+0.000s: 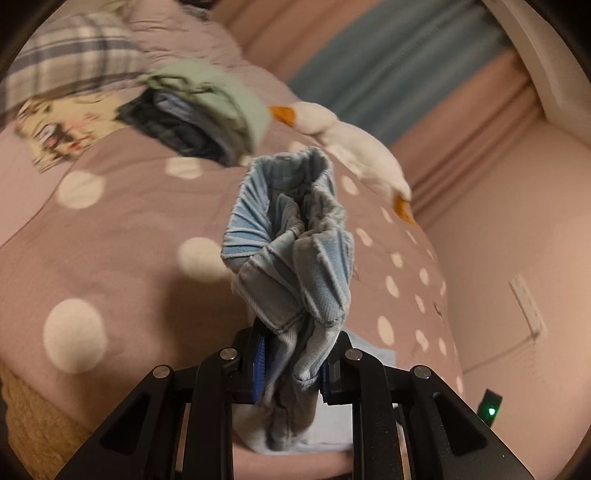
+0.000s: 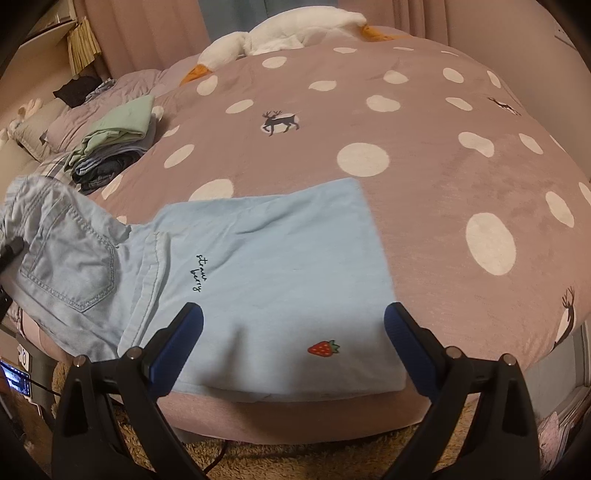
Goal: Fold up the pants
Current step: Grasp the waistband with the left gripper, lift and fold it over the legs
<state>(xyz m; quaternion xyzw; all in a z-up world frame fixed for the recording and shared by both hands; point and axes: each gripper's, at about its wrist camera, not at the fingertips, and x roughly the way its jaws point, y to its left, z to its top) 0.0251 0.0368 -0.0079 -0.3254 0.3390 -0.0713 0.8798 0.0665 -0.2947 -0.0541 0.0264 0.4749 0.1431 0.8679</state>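
The left claw [image 1: 291, 369] is clamped on a bunched end of the light blue pants [image 2: 266, 280], lifting it off the bed [image 2: 424, 155]. The right claw [image 2: 295, 350] hangs wide open and empty above them. Folding looks barely started; most of the pants lie flat.

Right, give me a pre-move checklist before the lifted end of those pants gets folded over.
1. Left gripper shut on the waistband end of the light blue pants: ok.
2. Right gripper open and holding nothing, above the strawberry patch: ok.
3. Rest of the pants lying flat on the spotted bedspread: ok, only slight wrinkles.
4. Landing area on the legs free of other items: ok.
5. Stack of folded clothes and goose plush apart from the pants: ok.
6. Whether the left gripper has caught all layers of the bunched fabric: cannot tell.
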